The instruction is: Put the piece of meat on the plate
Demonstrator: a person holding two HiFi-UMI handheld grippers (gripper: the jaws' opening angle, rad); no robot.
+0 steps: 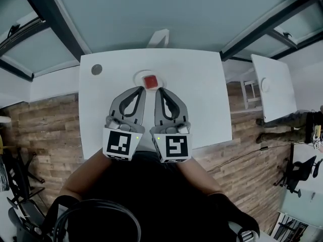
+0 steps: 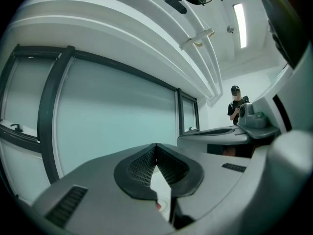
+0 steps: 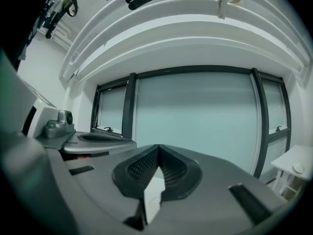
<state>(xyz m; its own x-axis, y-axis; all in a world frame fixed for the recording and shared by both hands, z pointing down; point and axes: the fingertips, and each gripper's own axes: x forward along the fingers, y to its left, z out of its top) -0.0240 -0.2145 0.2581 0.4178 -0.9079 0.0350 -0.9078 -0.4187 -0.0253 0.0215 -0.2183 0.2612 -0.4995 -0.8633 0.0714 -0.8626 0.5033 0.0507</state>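
Observation:
In the head view a red piece of meat (image 1: 150, 81) lies on a small white plate (image 1: 137, 76) at the middle of the white table (image 1: 202, 100). My two grippers hang side by side above the table's near half, pointing at the plate. The left gripper (image 1: 139, 88) has its tips together, with nothing between them. The right gripper (image 1: 159, 89) is likewise shut and empty. In the left gripper view the jaws (image 2: 155, 145) meet at the tip, and a sliver of red meat (image 2: 158, 207) shows below them. The right gripper view shows closed jaws (image 3: 158, 146) against a glass wall.
A grey round disc (image 1: 96, 69) sits at the table's far left corner. A white chair (image 1: 159, 37) stands beyond the table. A second white table (image 1: 272, 84) stands to the right on the wooden floor. A person in black (image 2: 236, 106) stands far off.

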